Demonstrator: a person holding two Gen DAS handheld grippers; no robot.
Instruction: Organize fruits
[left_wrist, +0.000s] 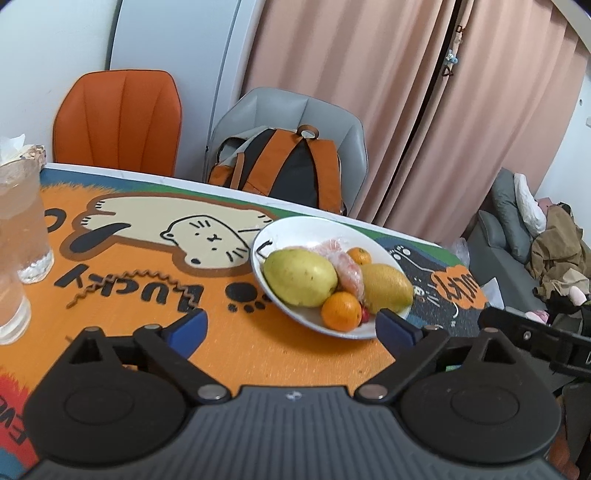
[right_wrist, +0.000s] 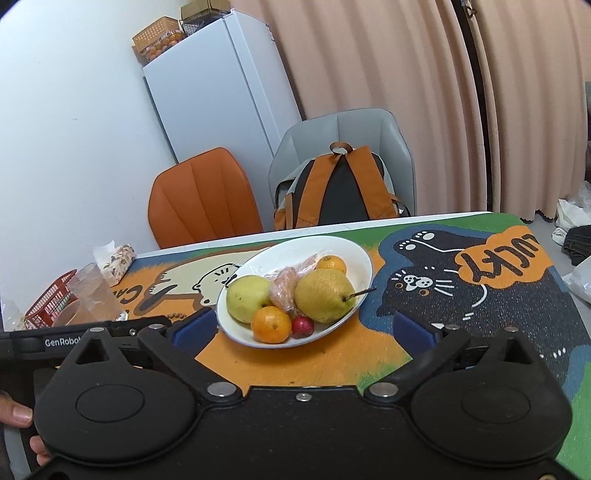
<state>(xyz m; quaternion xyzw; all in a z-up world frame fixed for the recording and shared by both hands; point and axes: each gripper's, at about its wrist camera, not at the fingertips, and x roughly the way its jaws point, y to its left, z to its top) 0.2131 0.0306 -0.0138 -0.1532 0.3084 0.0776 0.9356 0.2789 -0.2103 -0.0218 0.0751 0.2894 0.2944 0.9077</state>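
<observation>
A white plate of fruit stands on the cat-print table mat. It holds a green-yellow pear, a yellow pear with a stem, a large orange, a small orange, a plastic-wrapped fruit and a small red fruit. My left gripper is open just short of the plate's near rim, holding nothing. My right gripper is also open and empty in front of the plate.
Clear plastic cups stand at the mat's left edge, near a red basket and a tissue pack. A brown coil lies on the mat. Behind the table are an orange chair and a grey chair with a backpack.
</observation>
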